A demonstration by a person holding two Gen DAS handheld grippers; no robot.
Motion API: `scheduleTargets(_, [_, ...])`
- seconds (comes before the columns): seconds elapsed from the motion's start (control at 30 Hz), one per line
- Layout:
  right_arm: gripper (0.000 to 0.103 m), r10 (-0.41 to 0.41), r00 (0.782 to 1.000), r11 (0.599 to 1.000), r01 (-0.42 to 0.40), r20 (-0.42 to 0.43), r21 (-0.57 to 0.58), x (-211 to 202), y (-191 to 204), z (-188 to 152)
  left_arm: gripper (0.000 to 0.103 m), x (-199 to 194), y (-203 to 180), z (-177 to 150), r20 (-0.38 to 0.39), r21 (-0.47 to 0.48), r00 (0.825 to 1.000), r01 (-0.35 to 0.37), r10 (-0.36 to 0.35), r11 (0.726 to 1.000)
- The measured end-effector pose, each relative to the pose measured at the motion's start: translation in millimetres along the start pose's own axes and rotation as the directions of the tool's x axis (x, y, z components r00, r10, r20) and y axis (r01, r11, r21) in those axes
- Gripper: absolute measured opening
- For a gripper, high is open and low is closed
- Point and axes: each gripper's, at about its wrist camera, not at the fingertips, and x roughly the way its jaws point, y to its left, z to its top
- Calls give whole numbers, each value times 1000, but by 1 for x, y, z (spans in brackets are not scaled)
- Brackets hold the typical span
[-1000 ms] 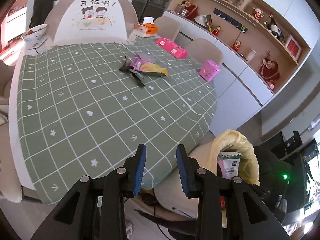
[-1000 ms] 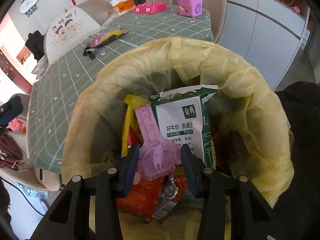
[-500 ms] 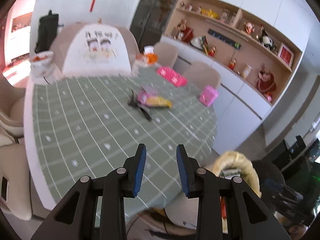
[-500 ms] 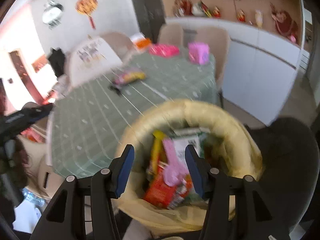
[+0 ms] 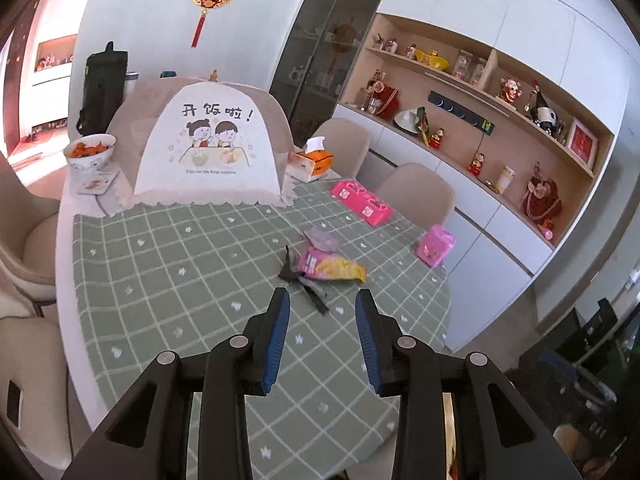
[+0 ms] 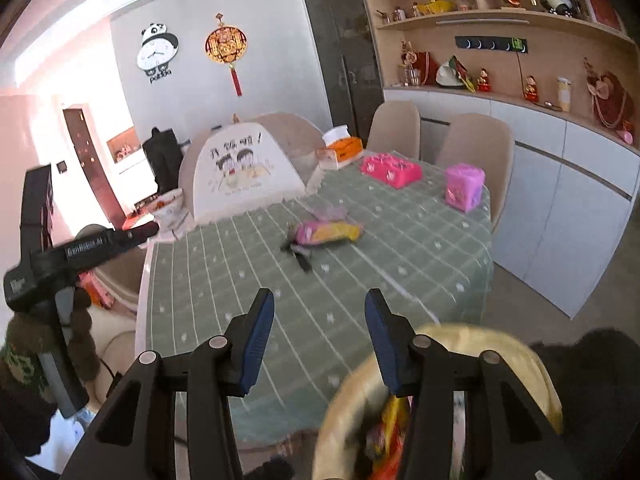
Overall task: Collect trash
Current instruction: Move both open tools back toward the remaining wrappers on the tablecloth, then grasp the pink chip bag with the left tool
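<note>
Left tongs (image 5: 320, 320): one pair, blue pads apart with nothing between them; jaws have just been opening. They hang over the near edge of the worktop.
Right tongs (image 6: 318, 324): one pair, pads wide apart and empty; jaws have just been closing a little.
Trash bag (image 6: 460, 336): one, yellow, mouth open, at 5 o'clock in the right wrist view, just beside the worktop's near edge. Coloured packets lie inside, blurred; count cannot be told.
Worktop (image 5: 168, 280): one, under a green checked cloth.
Snack wrapper (image 5: 330, 266): one, pink and yellow, lying flat near the middle of the worktop, at 12 o'clock from the left tongs.
Black scrap (image 5: 304, 282): one, touching the wrapper's near end.
Pale purple wrapper (image 5: 322, 238): one, just beyond the snack wrapper.
Pink boxes: two, a long one (image 5: 362, 202) at 1 o'clock and a small one (image 5: 436, 245) at 2 o'clock near the worktop's edge.
Tissue box (image 5: 318, 158): one, orange, far side.
Food cover (image 5: 208, 156): one, domed, far side at 11 o'clock.
Bowl (image 5: 90, 152): one, holding orange fruit, at 10 o'clock.
Change, right: a second ago the right tongs sat down in the bag with a pink wrapper between the pads; now they are above the rim, facing the worktop.
Change, left: the wrappers now lie straight ahead of the left tongs; the bag has left that view.
</note>
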Motion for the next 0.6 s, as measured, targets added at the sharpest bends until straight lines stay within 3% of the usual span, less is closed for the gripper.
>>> scheduleTargets(0.1, [45, -18, 999, 1000, 18, 34, -6, 22, 5, 23, 46, 24, 9, 15, 5, 24, 1000, 26, -26, 999])
scheduleTargets(0.2, [45, -12, 998, 1000, 10, 57, 20, 48, 6, 37, 59, 62, 19, 25, -51, 61, 993, 111, -108, 992])
scheduleTargets(0.4, [45, -59, 997, 995, 56, 43, 79, 103, 3, 51, 59, 154, 41, 34, -170, 30, 982, 82, -76, 996])
scheduleTargets(0.6, [45, -124, 992, 984, 126, -25, 124, 153, -13, 58, 59, 242, 45, 38, -301, 12, 949, 102, -93, 995])
